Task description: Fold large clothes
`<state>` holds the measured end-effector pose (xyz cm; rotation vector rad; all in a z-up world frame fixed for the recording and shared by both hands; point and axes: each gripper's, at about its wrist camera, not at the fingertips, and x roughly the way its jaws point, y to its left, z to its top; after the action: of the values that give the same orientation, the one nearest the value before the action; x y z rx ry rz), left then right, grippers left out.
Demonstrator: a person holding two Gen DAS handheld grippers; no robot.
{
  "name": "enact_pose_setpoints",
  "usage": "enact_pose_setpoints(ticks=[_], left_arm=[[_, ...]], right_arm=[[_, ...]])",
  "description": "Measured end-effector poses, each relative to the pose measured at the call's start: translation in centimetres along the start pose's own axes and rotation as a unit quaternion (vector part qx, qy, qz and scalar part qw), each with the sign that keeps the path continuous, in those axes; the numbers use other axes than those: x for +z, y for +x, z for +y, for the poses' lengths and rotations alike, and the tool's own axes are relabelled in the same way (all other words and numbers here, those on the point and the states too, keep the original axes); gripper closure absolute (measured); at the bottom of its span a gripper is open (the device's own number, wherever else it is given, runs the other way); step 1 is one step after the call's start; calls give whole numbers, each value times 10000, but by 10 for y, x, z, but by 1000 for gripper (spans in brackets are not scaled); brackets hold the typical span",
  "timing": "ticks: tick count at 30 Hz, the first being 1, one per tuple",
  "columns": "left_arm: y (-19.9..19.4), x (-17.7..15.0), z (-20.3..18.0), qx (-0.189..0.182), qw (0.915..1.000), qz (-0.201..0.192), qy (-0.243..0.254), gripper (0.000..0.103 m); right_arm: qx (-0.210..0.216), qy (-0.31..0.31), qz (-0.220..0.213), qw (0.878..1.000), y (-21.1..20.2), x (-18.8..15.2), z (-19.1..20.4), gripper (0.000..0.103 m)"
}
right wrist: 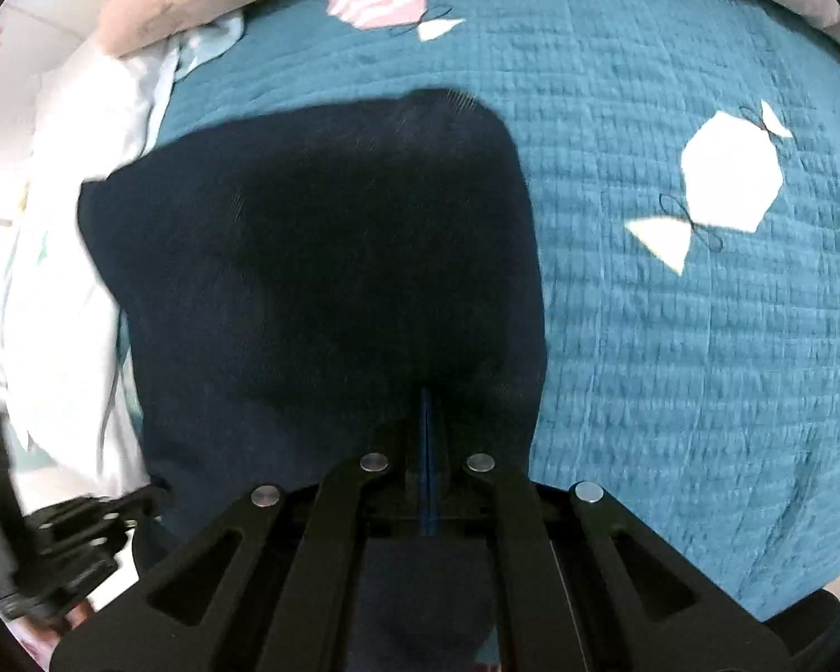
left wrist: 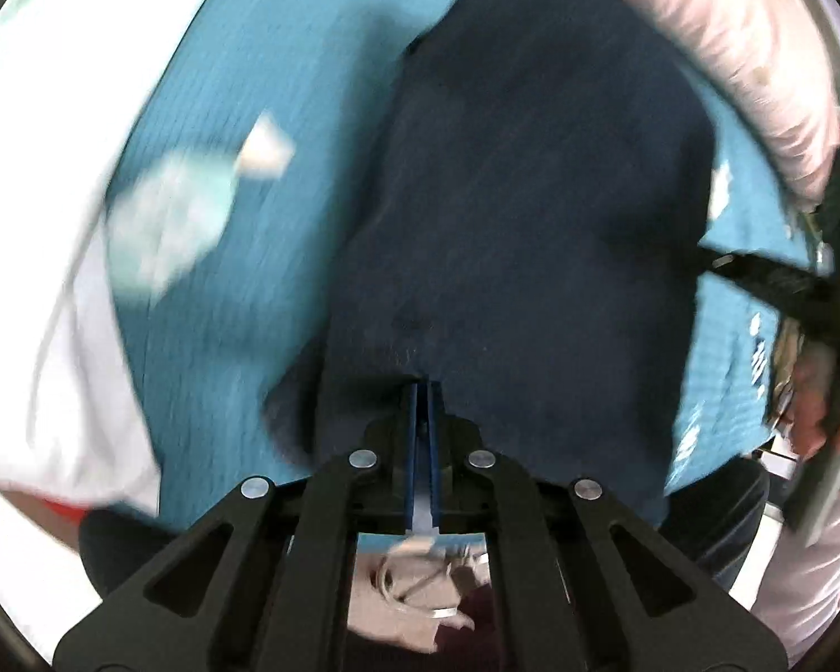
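Nearest me, both claws are pinched shut on the near hem of one dark navy garment [right wrist: 319, 280]: left claw [left wrist: 421, 392] and right claw [right wrist: 430, 397], cloth running off toward twelve o'clock over the teal quilt [right wrist: 672, 336] on the bed. It looks soft, limp and light, likely to sag between grips; corners and hem are the best holds. One garment, two claws.

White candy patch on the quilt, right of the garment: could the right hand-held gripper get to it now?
Probably not yet: the right hand-held gripper looks shut on the dark garment. The quilt up to the candy patch lies bare.
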<state>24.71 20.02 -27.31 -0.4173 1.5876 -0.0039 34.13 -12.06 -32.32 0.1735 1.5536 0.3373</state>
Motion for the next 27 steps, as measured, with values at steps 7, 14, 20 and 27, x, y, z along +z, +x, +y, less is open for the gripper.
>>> enact_pose_setpoints(ticks=[7,14,20,27], left_arm=[[7,-27,60,628,9964,100,-566,101],[-31,-15,22,296,9983,-452,-220,100],[-23,-12,-67,-308,9975,-538,351,100],[34,-28,-166,-952,9907,104,966,100]], right_arm=[[760,-669,257,9945,-1,-63,45,103],[721,-978,742,9898,87,-90,85,103],[1100,-754,222,9908,12,-75,48,103],[608,-330,193,9974,-18,-60,-34,103]])
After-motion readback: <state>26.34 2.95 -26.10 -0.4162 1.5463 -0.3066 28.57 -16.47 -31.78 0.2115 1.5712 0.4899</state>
